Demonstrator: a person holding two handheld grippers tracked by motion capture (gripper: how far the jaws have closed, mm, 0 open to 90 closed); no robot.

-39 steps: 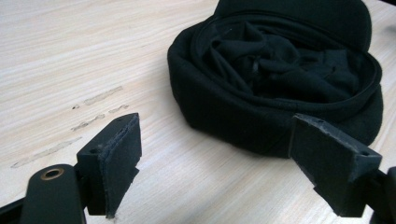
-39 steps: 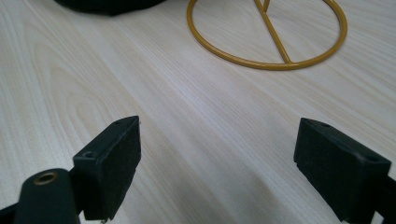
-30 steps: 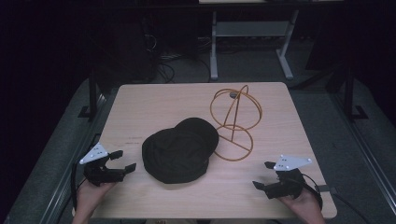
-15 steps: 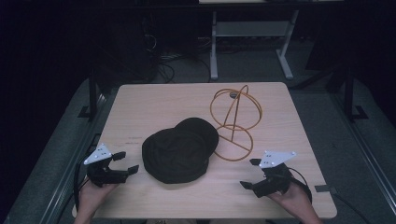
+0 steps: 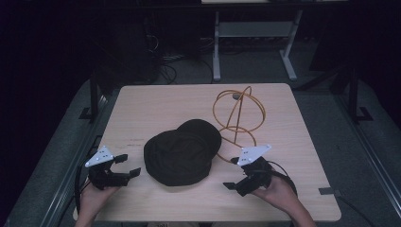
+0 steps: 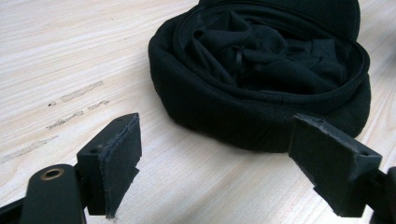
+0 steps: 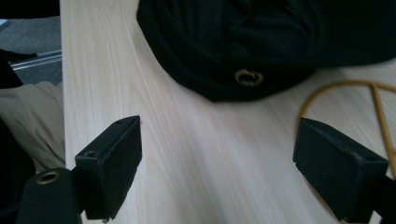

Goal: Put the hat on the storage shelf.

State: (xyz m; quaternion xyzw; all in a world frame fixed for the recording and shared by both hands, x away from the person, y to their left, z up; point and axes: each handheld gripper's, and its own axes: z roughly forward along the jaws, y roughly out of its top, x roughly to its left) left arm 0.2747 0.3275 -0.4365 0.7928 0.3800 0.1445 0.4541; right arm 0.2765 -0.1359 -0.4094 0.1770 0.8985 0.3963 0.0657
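Both the left tool [image 5: 124,166] and right tool [image 5: 236,177] gape wide, empty, flanking the black hat [image 5: 179,153] on the desk [image 5: 156,104].

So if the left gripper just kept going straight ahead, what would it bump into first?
Most likely the black hat. The left gripper points at it with open fingers, and bare table lies between them. It would probably meet the hat's near side wall, though depth is hard to judge.

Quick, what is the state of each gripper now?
Left gripper: open, empty, jaws facing the black hat.
Right gripper: open, empty, above the table near the hat.
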